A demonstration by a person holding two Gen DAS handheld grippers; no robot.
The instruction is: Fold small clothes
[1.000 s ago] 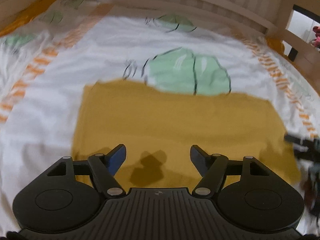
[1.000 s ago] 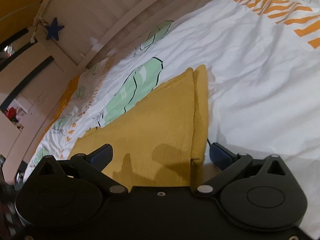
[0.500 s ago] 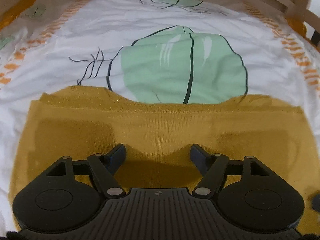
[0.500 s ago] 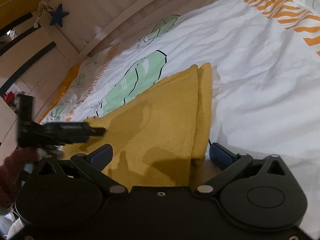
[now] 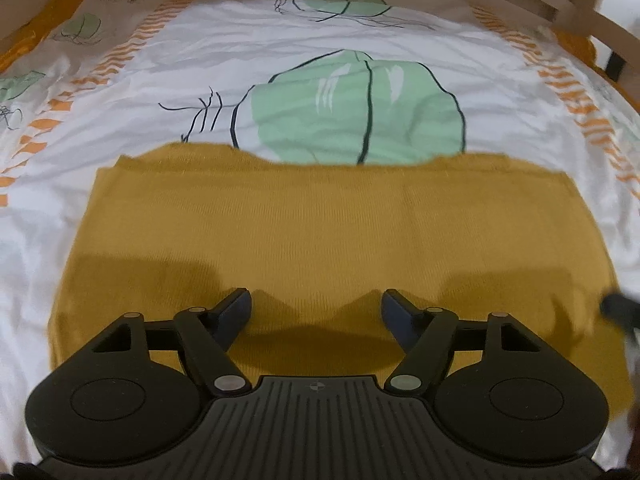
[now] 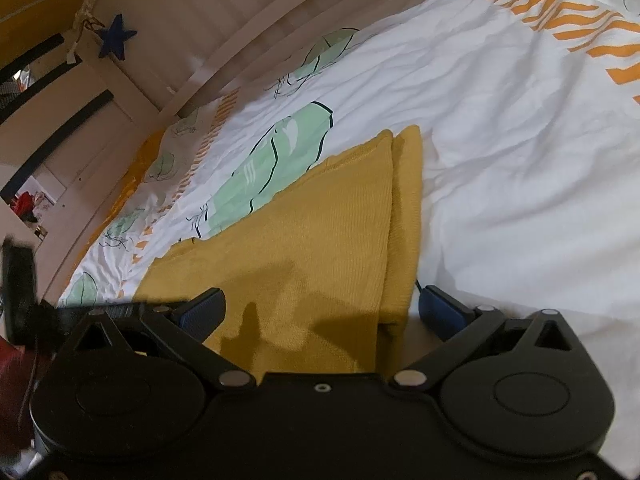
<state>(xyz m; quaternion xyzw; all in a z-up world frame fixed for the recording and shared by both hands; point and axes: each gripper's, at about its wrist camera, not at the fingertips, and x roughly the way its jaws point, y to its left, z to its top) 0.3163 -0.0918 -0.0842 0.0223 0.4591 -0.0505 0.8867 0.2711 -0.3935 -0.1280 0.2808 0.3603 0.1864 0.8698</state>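
A mustard-yellow knit garment [image 5: 320, 236] lies flat on a white bedsheet [image 5: 132, 104] printed with pale green leaf shapes [image 5: 356, 108] and bands of orange dashes [image 5: 576, 108]. In the left wrist view the garment fills the middle and lower part of the frame as a broad folded rectangle, its far edge crossing the lower rim of the large green leaf at centre; a second, slightly offset layer shows along that far edge. The left gripper [image 5: 316, 312] occupies the lower centre of this view, directly over the near part of the cloth; its jaws stand spread and are drawing slightly together, with only the flat surface of the garment between them and no fold pinched. Its shadow falls on the fabric just below the fingertips. At the right edge of the same view a dark blurred object [image 5: 618, 308] sits at the garment's near right corner. In the right wrist view the garment [image 6: 320, 240] runs from lower centre toward the upper middle, with a folded double edge along its right side. The right gripper [image 6: 320, 308] is spread wide astride that near corner: the left finger over the cloth, the right finger on the sheet just beside the folded edge. A wooden bed frame [image 6: 248, 36] with a blue star [image 6: 116, 36] occupies the upper left.
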